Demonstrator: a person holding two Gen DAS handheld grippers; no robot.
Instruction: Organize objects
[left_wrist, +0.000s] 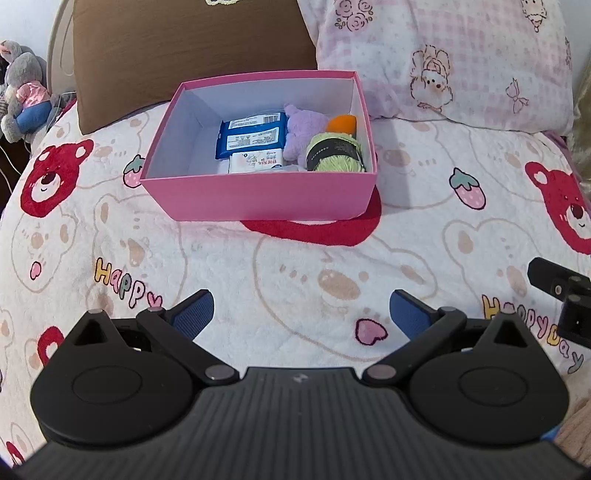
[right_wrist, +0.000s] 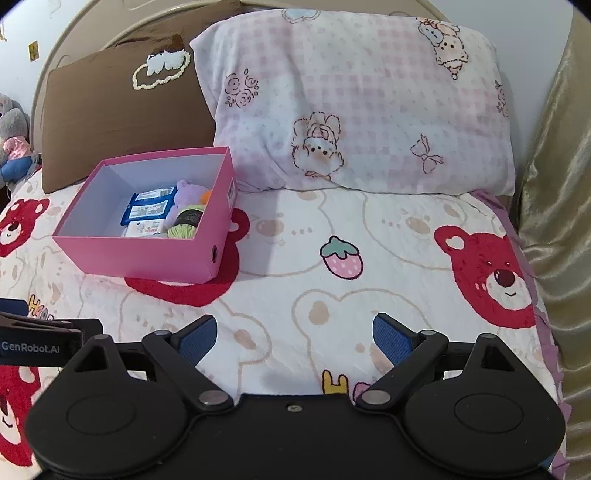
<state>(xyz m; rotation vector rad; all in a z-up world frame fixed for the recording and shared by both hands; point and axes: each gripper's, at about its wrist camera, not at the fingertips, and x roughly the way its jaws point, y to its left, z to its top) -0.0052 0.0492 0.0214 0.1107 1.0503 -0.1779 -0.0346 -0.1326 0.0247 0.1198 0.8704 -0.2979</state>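
The pink box (left_wrist: 258, 195) sits on the bear-print blanket (left_wrist: 295, 266) near the head of the bed, its far edge close to the brown pillow (left_wrist: 184, 55) and the pink checked pillow (left_wrist: 443, 62), and it is open at the top with no lid in view. Inside, gathered toward its right half, lie a blue wipes pack (left_wrist: 253, 138), a small white packet (left_wrist: 256, 162) in front of that, a purple plush toy (left_wrist: 306, 129), a green yarn ball (left_wrist: 336, 153) with a dark band, and something orange (left_wrist: 343, 123) behind the yarn; the left half of the floor is bare. No loose items show on the blanket around it, so the sorting looks largely done, though what remains cannot be told. The box looks like thin cardboard: light, stiff along its edges, liable to flex or crease if pinched mid-wall, so a hold on the rim near a corner would suit best. The plush and yarn are soft and will squash but not slip; the wipes pack is smooth film and may slide, so its sealed edge is the safer place to pinch. The left gripper (left_wrist: 301, 314) hovers over the blanket in front of the box, jaws spread wide and holding nothing; the right gripper (right_wrist: 295, 339) is beside it, further right, equally spread and empty. A grey stuffed animal (left_wrist: 26, 92) sits off the bed's left side
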